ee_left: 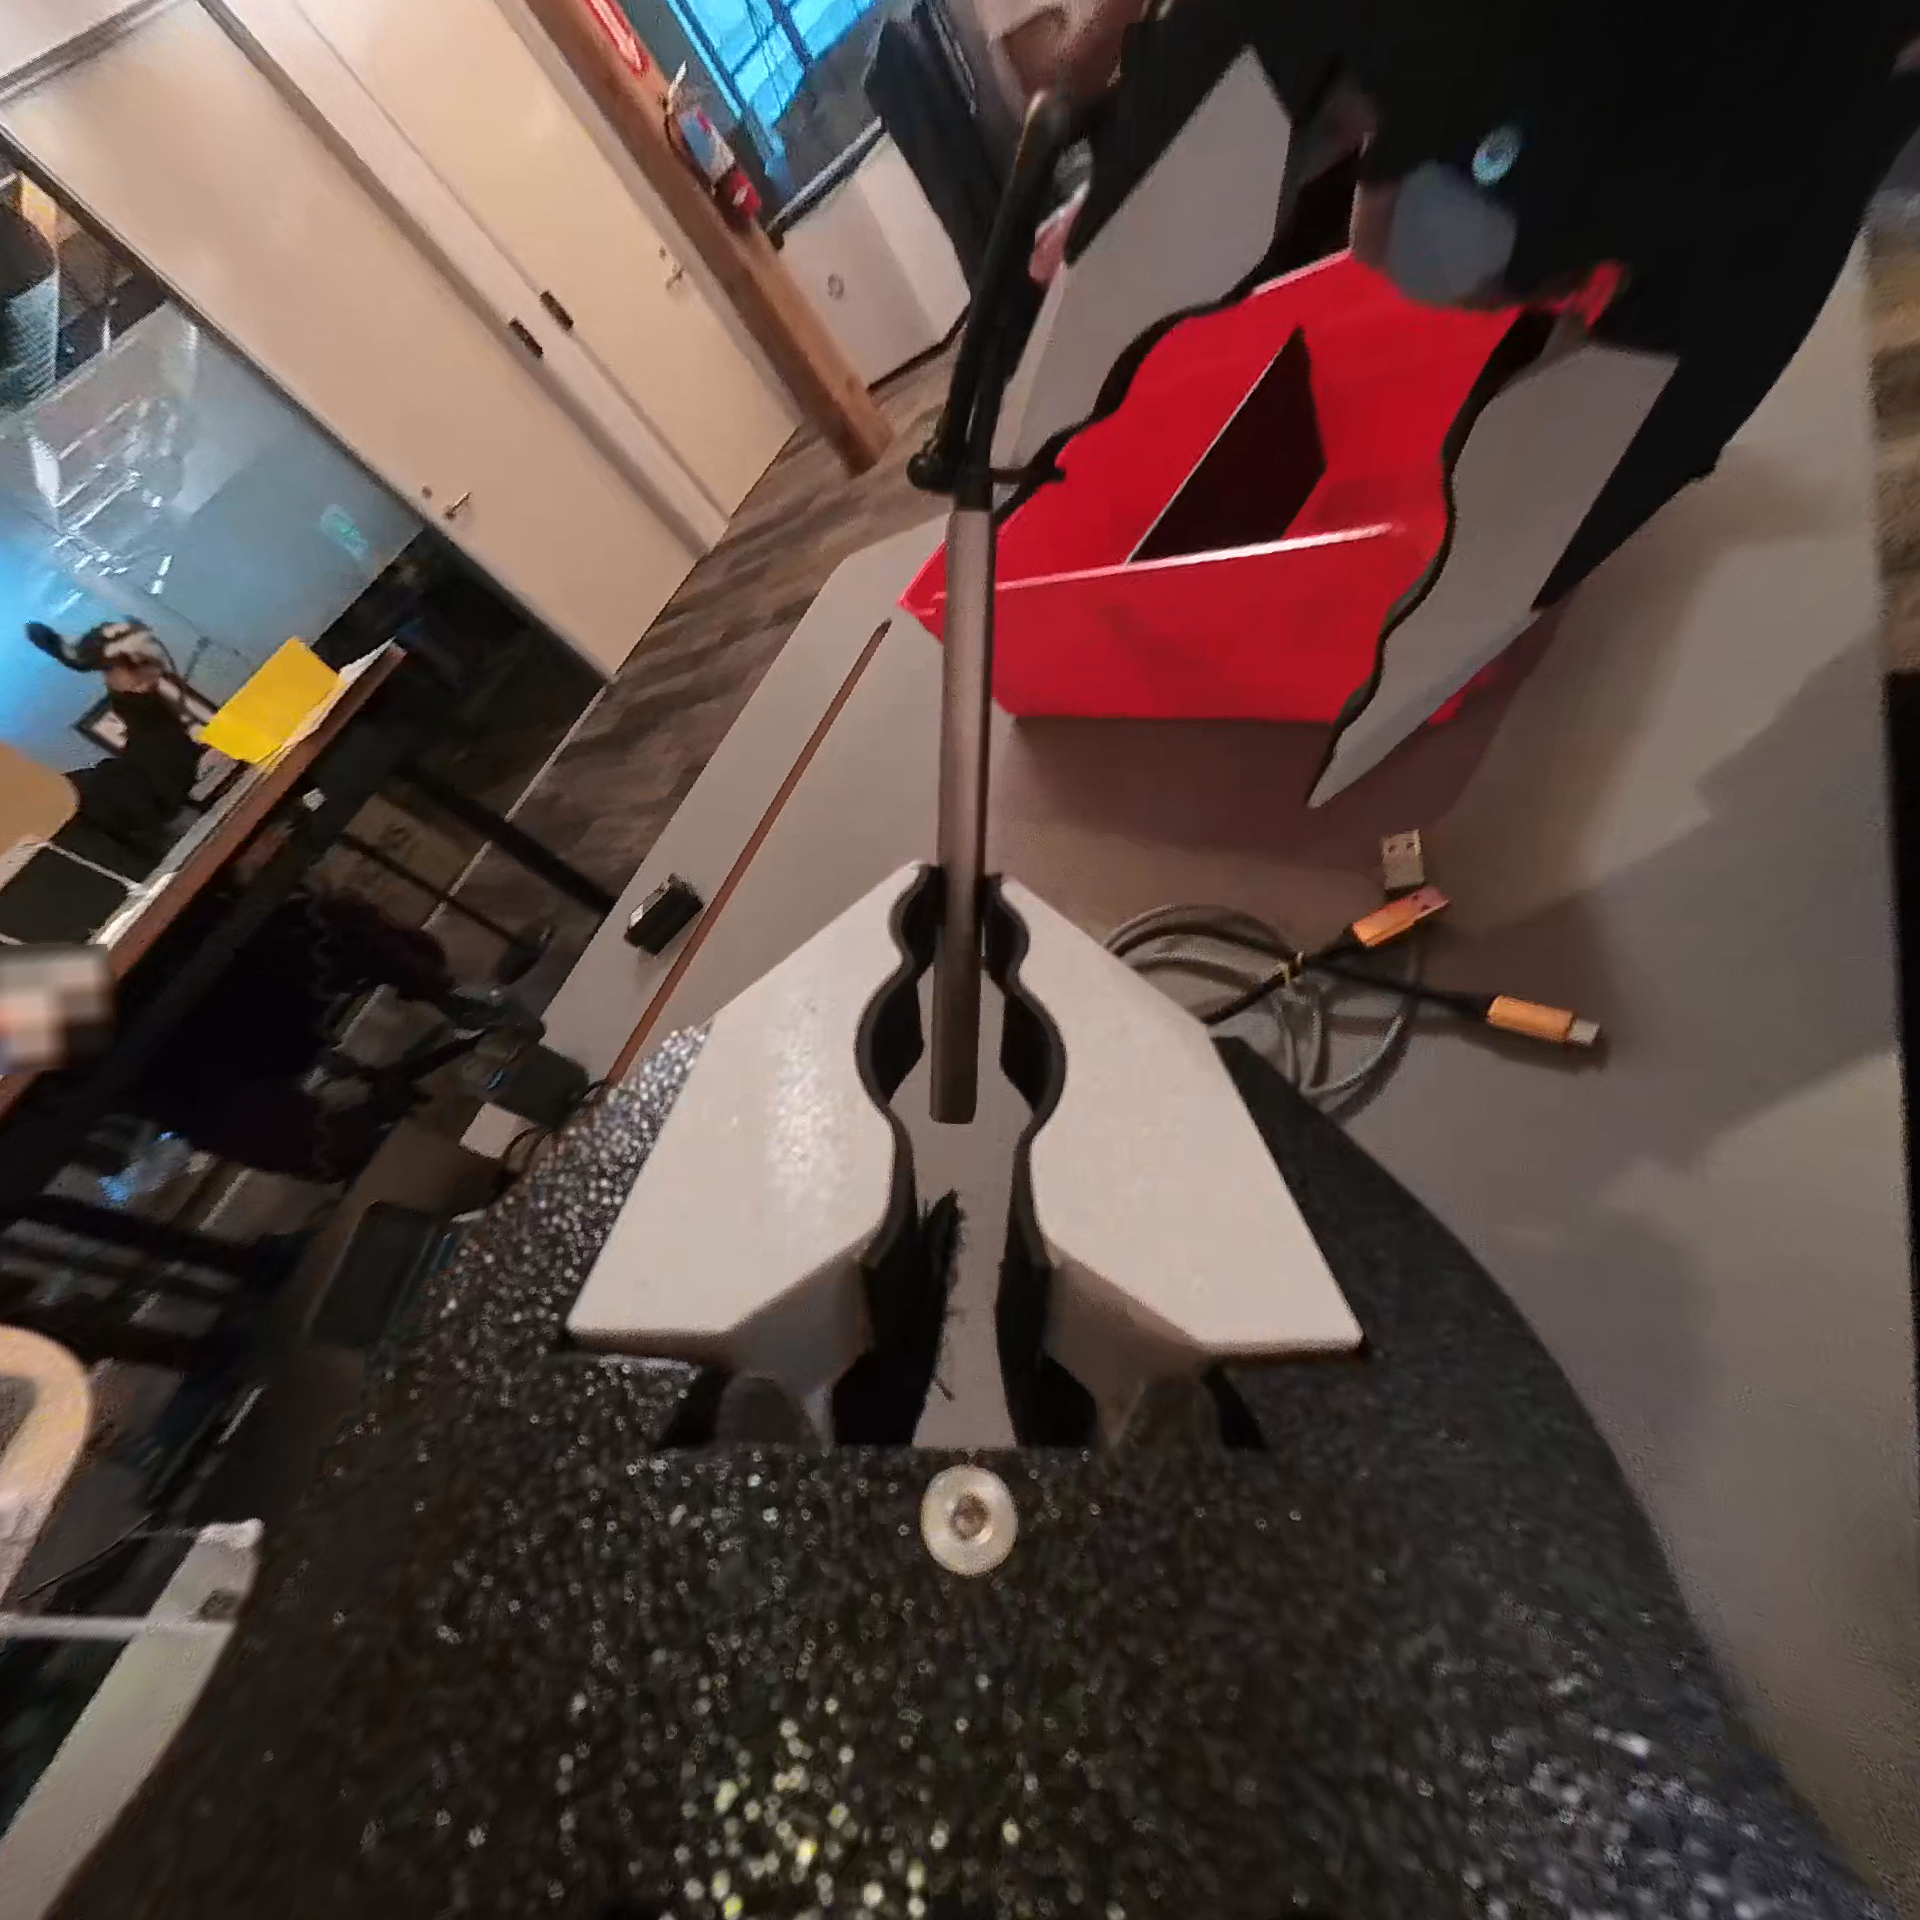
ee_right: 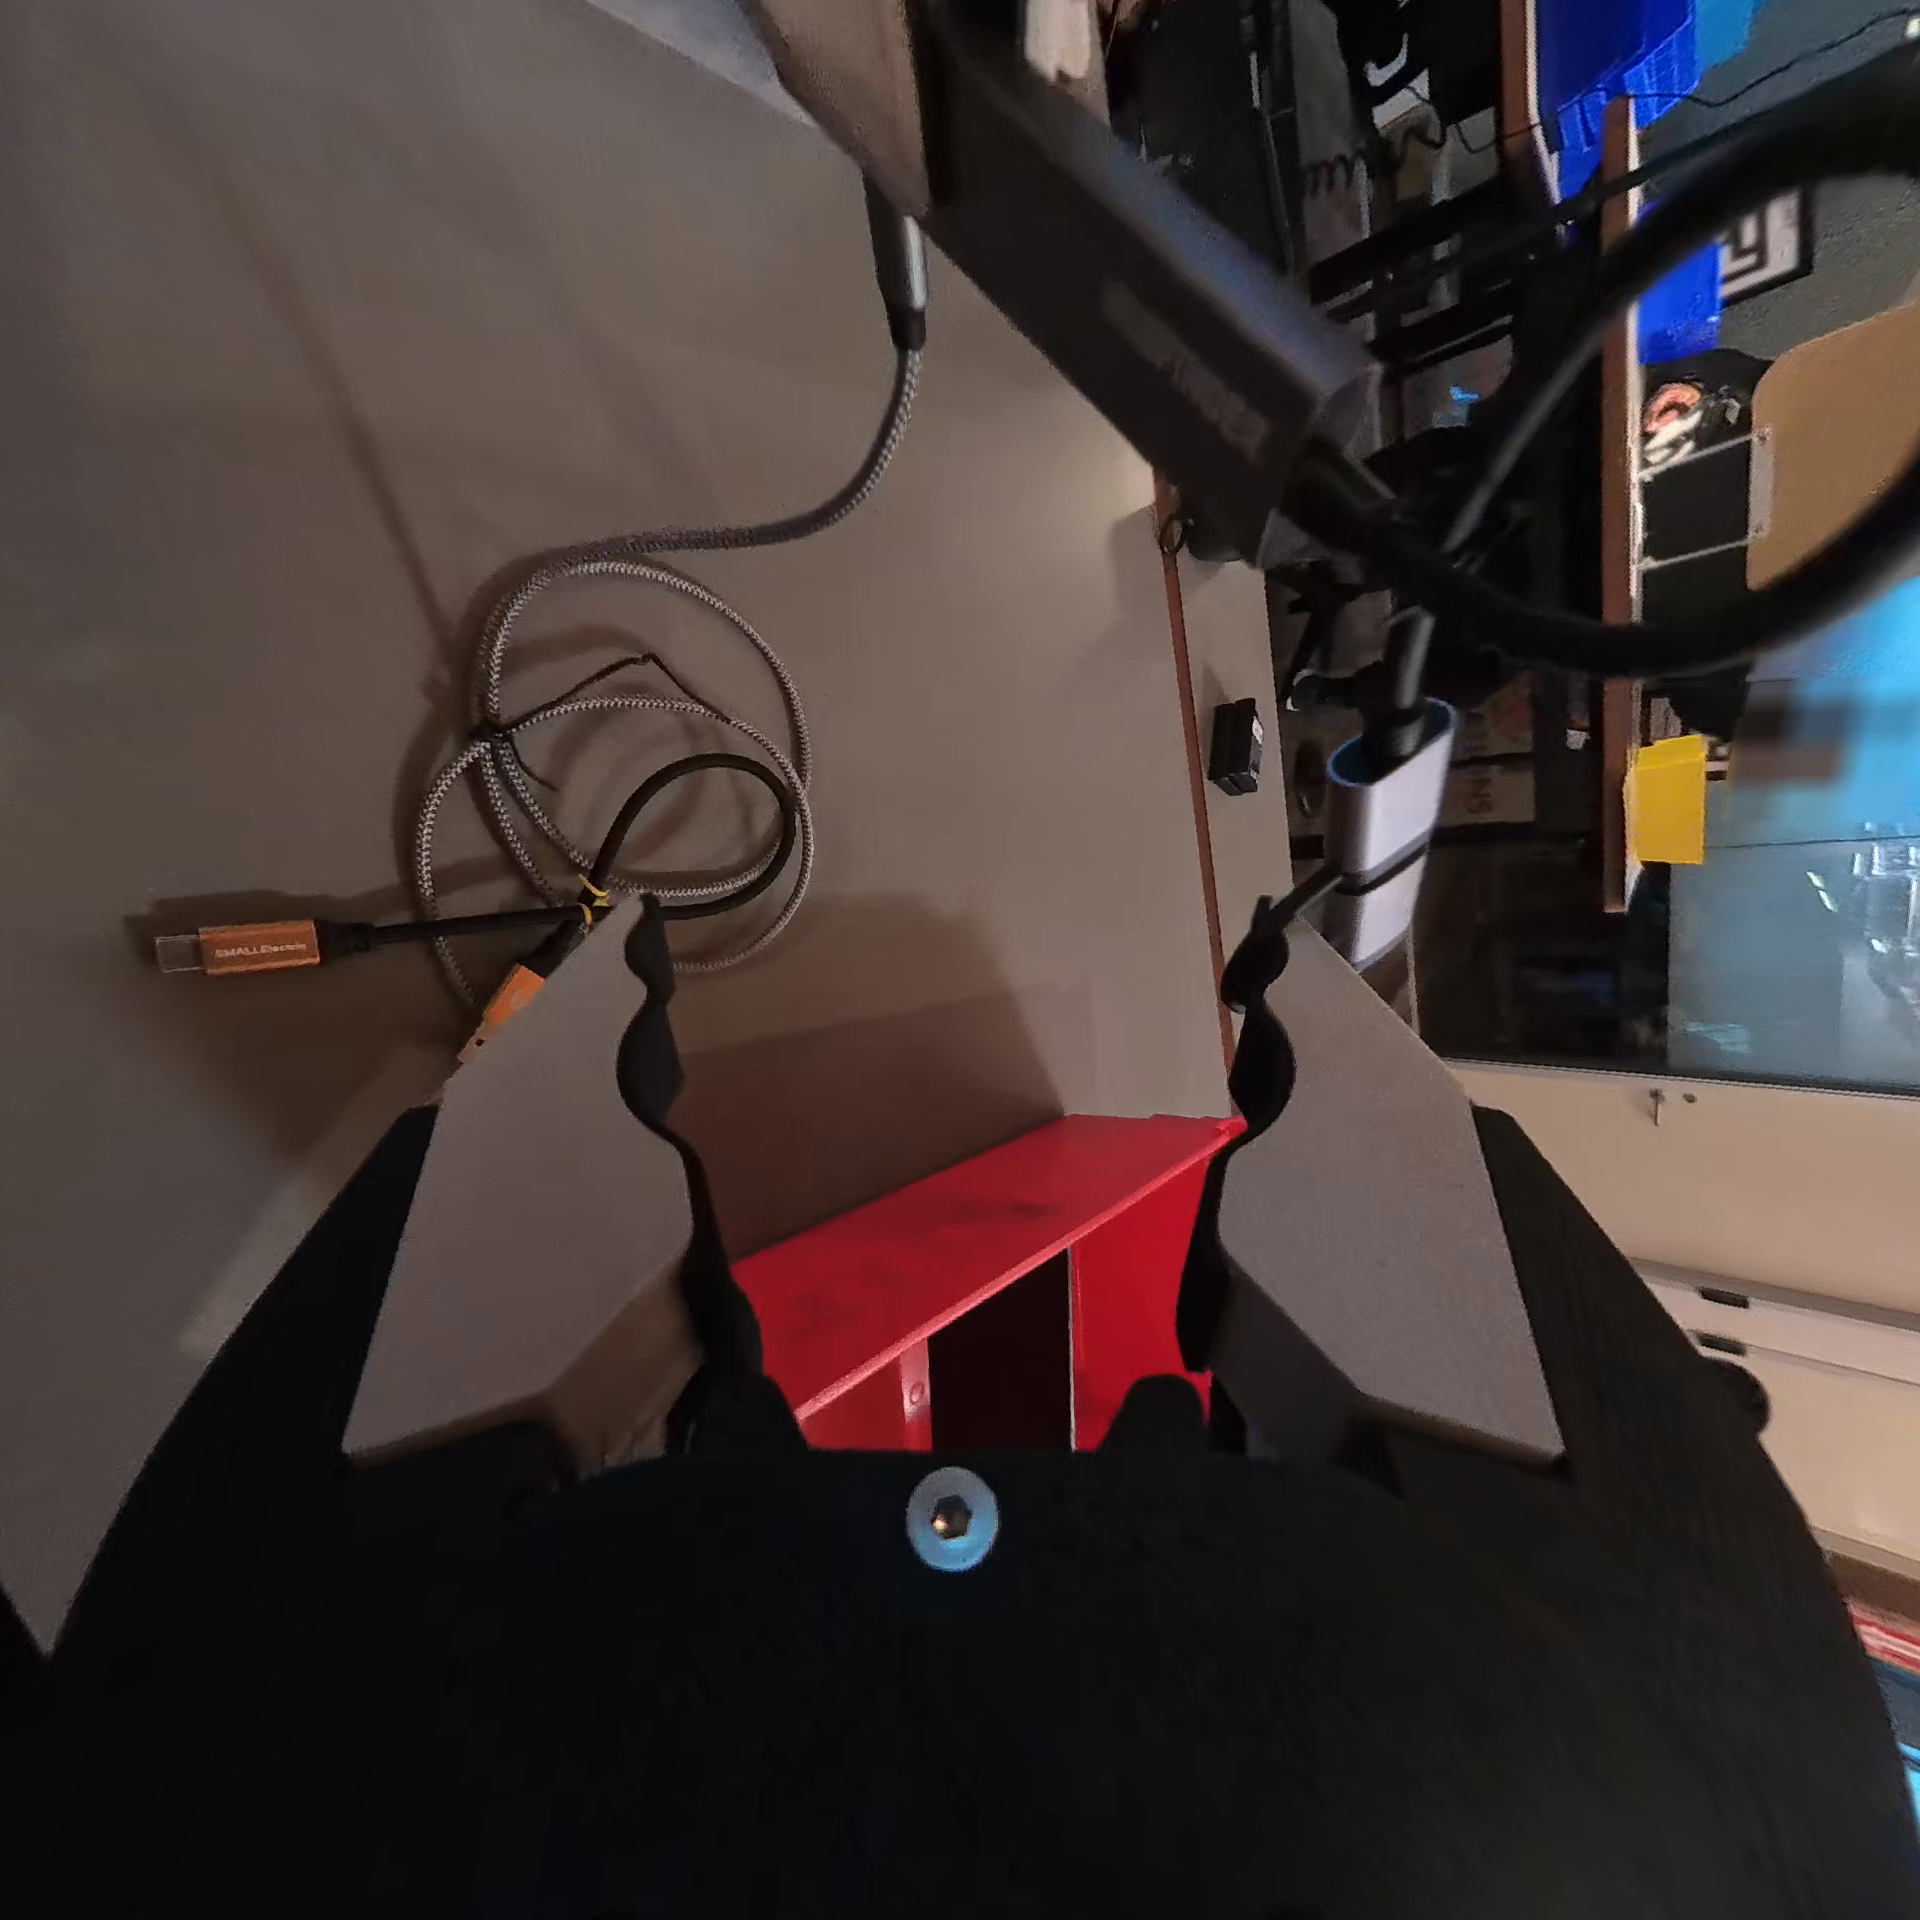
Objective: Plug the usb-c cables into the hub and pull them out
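The hub [ee_left: 958, 790], a slim grey metal bar seen edge-on in the left wrist view, is standing upright between the fingers of the left hand-held gripper [ee_left: 961, 883], whose dark wavy pads are pressing on it from both sides, nearly closed. Its black lead [ee_left: 992, 312] is rising from its far end and arching away. In the right wrist view the hub [ee_right: 1164, 312] is hanging in the air above the table [ee_right: 312, 312], with pale lettering printed on its dark flat face, too blurred to make out.

Going from left to right in the right wrist view, an orange-sleeved plug [ee_right: 249, 951] is lying flat on the table, bearing a small line of white brand lettering; its black cable is running to a yellow tie [ee_right: 592, 899] beside a coiled grey braided cable [ee_right: 623, 727]. That braided cable is leading up to a plug [ee_right: 906, 281] just at the hub's edge; whether it is seated cannot be told. The right hand-held gripper [ee_right: 945, 935] is standing wide open, gripping nothing, its fingers well apart above a red box [ee_right: 987, 1226]. Farther right, a small silver adapter [ee_right: 1387, 831] is dangling on a black cord past the table edge.
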Tool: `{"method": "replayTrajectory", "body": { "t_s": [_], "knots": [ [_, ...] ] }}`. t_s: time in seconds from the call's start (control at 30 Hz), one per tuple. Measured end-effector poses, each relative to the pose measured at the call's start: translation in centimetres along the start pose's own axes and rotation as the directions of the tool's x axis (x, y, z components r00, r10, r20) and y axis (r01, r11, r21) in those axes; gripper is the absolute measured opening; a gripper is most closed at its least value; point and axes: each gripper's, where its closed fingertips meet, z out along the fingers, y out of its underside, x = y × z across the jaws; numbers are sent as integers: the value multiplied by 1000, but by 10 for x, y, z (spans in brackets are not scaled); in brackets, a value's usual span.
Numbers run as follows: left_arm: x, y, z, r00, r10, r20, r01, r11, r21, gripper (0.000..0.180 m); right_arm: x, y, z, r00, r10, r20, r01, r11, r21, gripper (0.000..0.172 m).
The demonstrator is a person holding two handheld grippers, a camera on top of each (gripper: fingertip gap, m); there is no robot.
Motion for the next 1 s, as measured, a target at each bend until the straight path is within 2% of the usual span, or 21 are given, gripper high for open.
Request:
{"method": "replayTrajectory", "body": {
  "t_s": [0.43, 0.53, 0.67, 0.8, 0.87, 0.93, 1.0],
  "knots": [
    [-2, 14, 9, 994, 84, 67, -75, 989, -125, 7, 2, -9, -1, 999, 49, 22, -49, 998, 37, 108],
    [-9, 33, 16, 985, 129, 118, -99, 967, -233, 7, -3, -19, -5, 992, 103, 77, -112, 986, 122, 108],
    [-16, 66, 25, 978, 130, 163, -65, 933, -354, 7, -1, -30, -14, 983, 153, 101, -171, 963, 210, 105],
    [-18, 70, 26, 981, 4, 194, 52, 957, -287, 7, -2, -24, -14, 957, 239, 164, -272, 937, 219, 100],
    [-27, 63, 20, 968, -59, 245, 115, 968, -221, 7, -13, -10, -5, 904, 336, 266, -384, 911, 153, 93],
    [-35, 55, 12, 958, -97, 271, 147, 974, -170, 7, -35, -1, 6, 835, 416, 360, -466, 883, 61, 74],
    [-37, 49, 7, 956, -108, 273, 151, 978, -142, 7, -71, 10, 16, 802, 402, 442, -427, 903, -48, 59]
  ]
}}
